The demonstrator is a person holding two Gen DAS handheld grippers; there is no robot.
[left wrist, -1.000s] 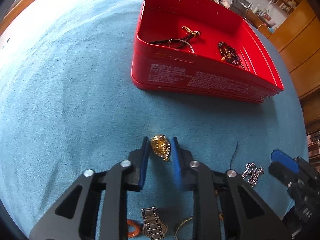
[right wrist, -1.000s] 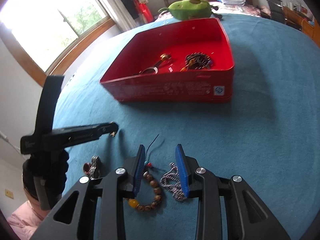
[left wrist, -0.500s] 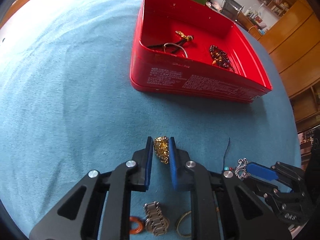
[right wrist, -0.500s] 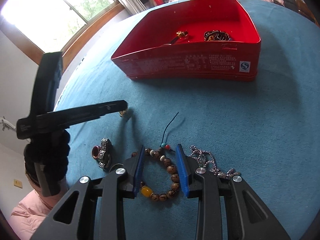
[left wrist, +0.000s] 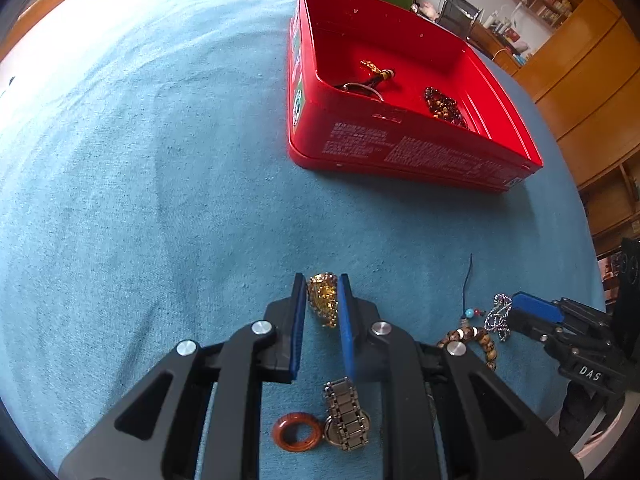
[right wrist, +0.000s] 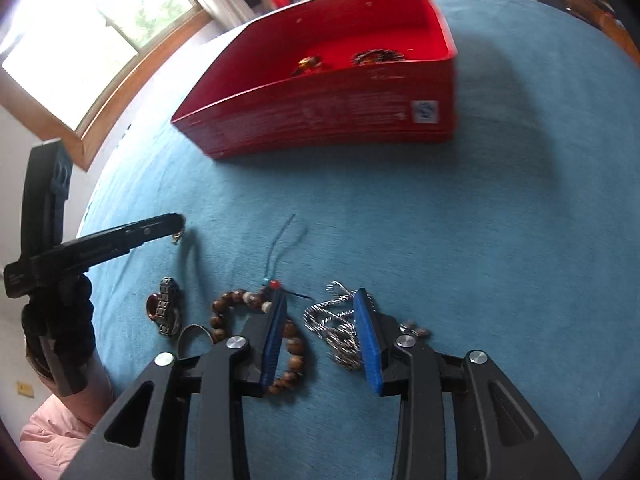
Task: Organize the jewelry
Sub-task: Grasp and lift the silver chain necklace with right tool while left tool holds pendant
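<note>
- Left gripper: its blue pads are closed narrow on the gold brooch. Only the pad tips hold it, and the brooch pokes out past them. In the right wrist view the piece shows just as a small glint at the tip, raised off the cloth.
- Risk: a tip pinch on a small, lumpy metal piece can let it twist or slip out on the way to the tin, which sits well apart across bare cloth.
- Right gripper: its jaws stand wide, holding nothing, set down over the silver chain. The left pad lies across the bead bracelet.
- Risk: closing here could pinch a bead or the bracelet's cord along with the chain and drag both. A loose chain may also hang in loops and snag the tin's rim.
- Whether the pads touch the cloth cannot be told, as the right view is blurred; closing low could bunch the cloth.
- Watch, red ring and a thin bangle lie just beside the grippers; a careless sweep could scatter them.
- The tin already holds a beaded strand and a corded charm; a hard drop could tangle them.
</note>
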